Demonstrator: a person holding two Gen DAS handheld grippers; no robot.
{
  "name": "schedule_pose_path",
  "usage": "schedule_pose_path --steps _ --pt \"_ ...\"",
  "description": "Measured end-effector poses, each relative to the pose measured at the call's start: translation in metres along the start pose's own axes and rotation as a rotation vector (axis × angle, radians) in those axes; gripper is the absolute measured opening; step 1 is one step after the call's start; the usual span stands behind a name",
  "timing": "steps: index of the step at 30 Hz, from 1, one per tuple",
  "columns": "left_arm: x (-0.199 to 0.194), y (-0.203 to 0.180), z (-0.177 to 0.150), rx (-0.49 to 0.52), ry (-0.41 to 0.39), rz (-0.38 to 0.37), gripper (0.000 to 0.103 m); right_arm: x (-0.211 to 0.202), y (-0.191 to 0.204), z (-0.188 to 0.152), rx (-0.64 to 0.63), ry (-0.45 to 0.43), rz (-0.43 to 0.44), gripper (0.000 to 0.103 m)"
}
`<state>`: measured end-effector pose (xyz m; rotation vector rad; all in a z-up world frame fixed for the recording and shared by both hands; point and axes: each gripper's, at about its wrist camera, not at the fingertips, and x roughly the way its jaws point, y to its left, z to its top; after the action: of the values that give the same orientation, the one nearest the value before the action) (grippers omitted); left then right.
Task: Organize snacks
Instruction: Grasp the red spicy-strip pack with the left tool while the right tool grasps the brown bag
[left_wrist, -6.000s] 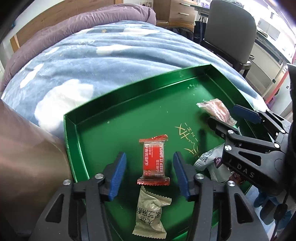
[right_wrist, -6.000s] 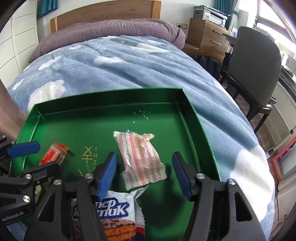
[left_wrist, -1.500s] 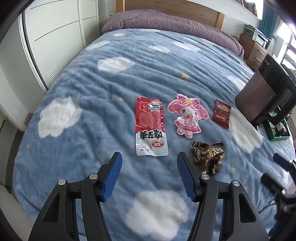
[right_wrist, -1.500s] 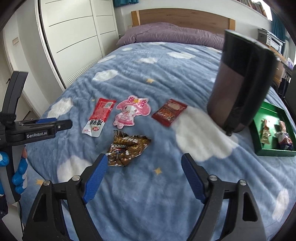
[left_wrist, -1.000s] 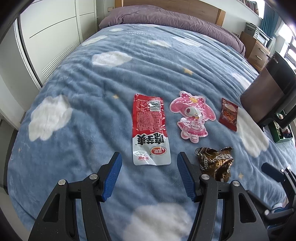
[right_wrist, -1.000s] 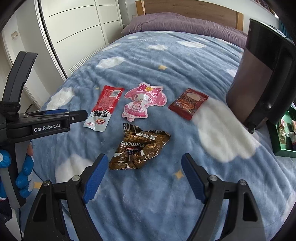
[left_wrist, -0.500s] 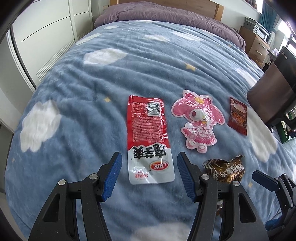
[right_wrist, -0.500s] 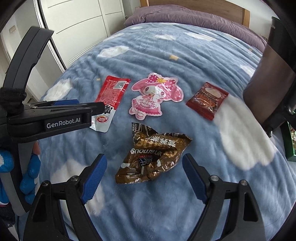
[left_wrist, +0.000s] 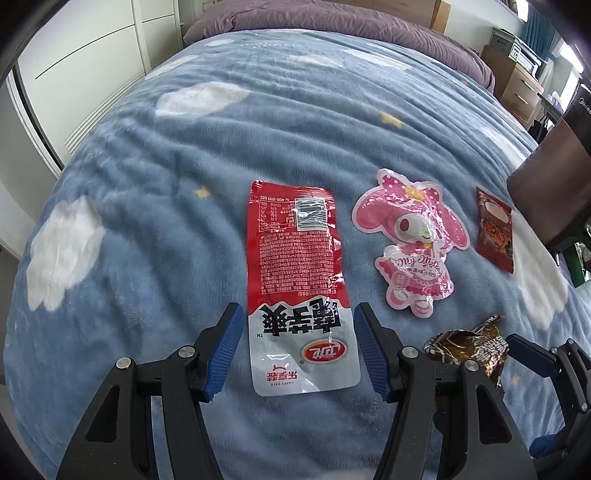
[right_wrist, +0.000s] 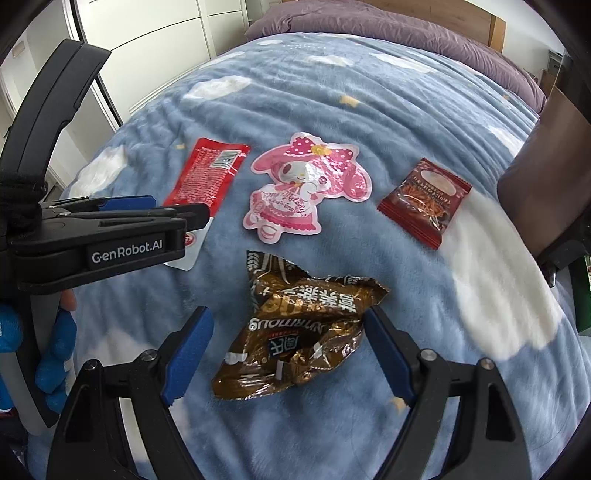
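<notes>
Your open left gripper straddles the red packet's near end, long axis running straight ahead between the fingers.

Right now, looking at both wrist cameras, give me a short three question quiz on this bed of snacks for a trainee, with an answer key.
1. True or false: the left gripper is clamped shut on the red and white packet.
2. Which snack lies between the right gripper's open jaws? A. pink character pouch B. crumpled brown wrapper C. dark red sachet
3. Fill in: the snacks lie on a blue ____ printed with white clouds.

Key: 1 false, the jaws are open around its lower end. 2 B. 3 blanket.
</notes>
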<state>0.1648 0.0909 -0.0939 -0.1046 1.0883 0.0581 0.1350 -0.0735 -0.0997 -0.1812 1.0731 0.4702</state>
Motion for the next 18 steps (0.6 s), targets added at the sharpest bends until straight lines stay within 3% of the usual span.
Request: schedule_pose_path --steps 18 --pt "0.024 -0.001 0.008 -0.016 0.043 -0.023 0.061 0.017 -0.009 0.000 -0.026 0.039 0.021 0.103"
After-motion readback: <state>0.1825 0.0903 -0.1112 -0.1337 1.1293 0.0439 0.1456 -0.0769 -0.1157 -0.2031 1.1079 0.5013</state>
